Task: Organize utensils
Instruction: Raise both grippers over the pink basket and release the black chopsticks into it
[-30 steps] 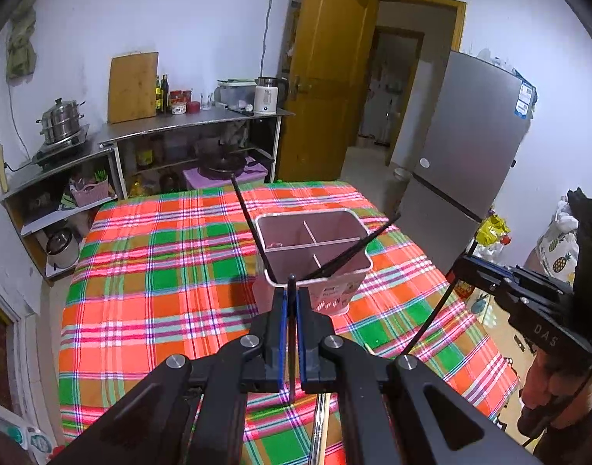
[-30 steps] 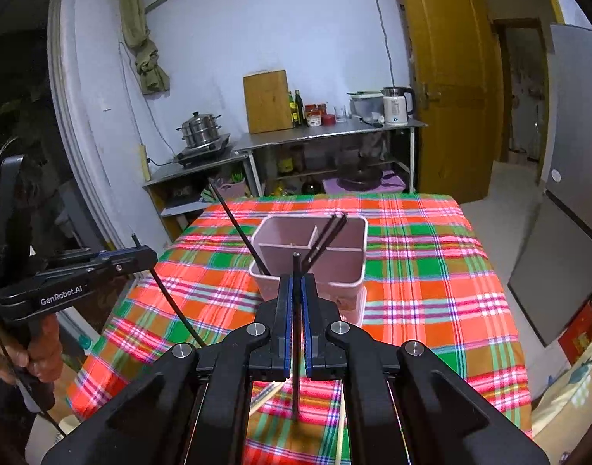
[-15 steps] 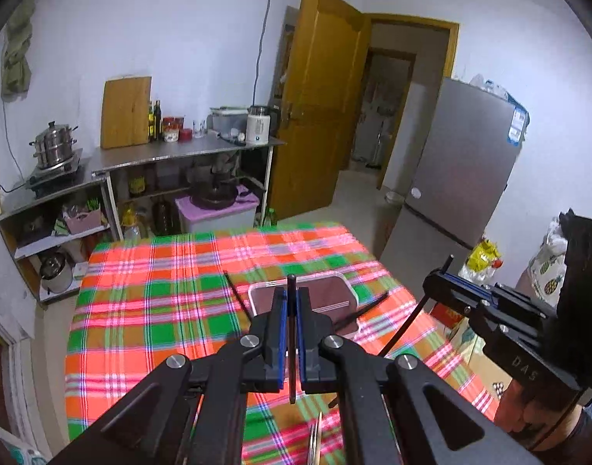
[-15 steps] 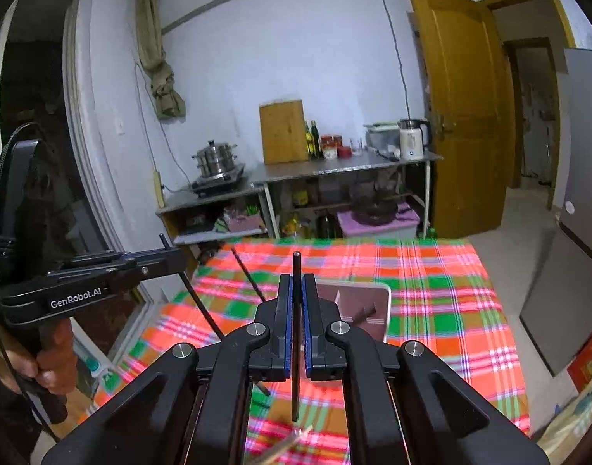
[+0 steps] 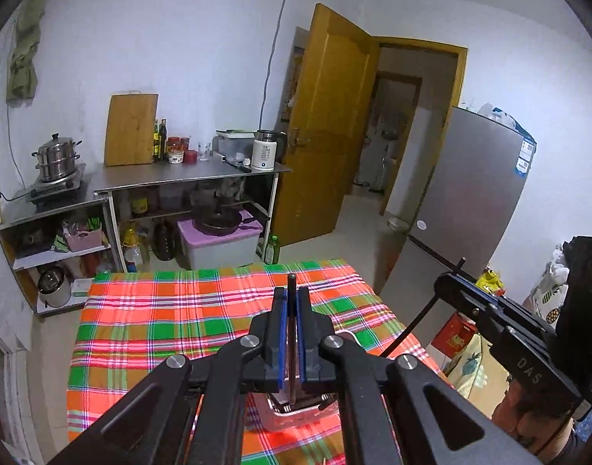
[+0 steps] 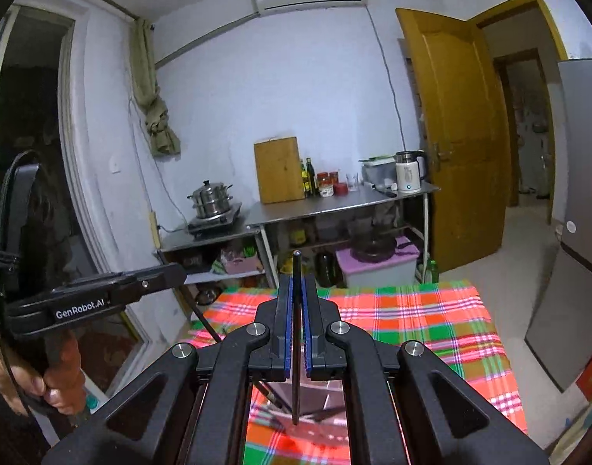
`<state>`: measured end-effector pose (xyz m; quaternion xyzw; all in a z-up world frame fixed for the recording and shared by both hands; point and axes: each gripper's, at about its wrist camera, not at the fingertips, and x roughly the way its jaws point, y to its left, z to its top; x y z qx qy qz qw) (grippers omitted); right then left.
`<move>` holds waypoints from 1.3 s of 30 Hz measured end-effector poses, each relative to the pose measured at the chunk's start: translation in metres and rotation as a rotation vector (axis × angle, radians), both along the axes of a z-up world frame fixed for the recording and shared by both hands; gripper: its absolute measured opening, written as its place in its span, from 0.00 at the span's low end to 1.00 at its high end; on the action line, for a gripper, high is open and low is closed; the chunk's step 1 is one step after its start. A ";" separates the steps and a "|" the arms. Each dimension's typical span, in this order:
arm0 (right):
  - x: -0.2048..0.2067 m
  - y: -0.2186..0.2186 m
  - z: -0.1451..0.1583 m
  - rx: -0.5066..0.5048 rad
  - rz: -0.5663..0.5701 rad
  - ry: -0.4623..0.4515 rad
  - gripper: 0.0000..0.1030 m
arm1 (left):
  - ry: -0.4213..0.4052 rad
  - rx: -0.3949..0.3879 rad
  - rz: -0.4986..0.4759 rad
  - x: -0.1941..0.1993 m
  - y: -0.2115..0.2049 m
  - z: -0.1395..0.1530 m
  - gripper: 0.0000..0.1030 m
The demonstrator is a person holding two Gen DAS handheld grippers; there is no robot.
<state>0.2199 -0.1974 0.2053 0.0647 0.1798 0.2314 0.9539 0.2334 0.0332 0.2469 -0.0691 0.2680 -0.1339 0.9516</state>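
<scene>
On the left gripper (image 6: 175,271): "GenRobot.AI"; right gripper (image 5: 447,283): "DAS".

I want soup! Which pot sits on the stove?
The shiny stacked steel steamer pot with its lid, left of the metal counter. The dark frying pan instead rests on the purple-lidded storage box underneath.

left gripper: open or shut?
Shut on a chopstick. In the left wrist view the left gripper has its blue pads pressed against a dark chopstick that stands upright between them over the holder.
</scene>
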 end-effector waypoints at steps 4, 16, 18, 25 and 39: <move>0.014 0.000 -0.005 0.006 -0.022 -0.004 0.04 | 0.018 -0.010 0.001 0.017 0.001 -0.013 0.04; 0.037 0.006 -0.054 -0.039 -0.035 0.082 0.04 | 0.129 -0.029 0.000 0.040 0.004 -0.084 0.04; 0.040 0.006 -0.061 -0.046 -0.035 0.106 0.04 | 0.150 -0.034 0.003 0.041 0.005 -0.096 0.04; 0.046 0.009 -0.085 -0.074 -0.008 0.194 0.04 | 0.182 -0.040 0.007 0.039 0.009 -0.113 0.04; 0.026 -0.011 -0.074 -0.055 -0.032 0.176 0.10 | 0.082 -0.021 0.033 -0.001 0.014 -0.083 0.10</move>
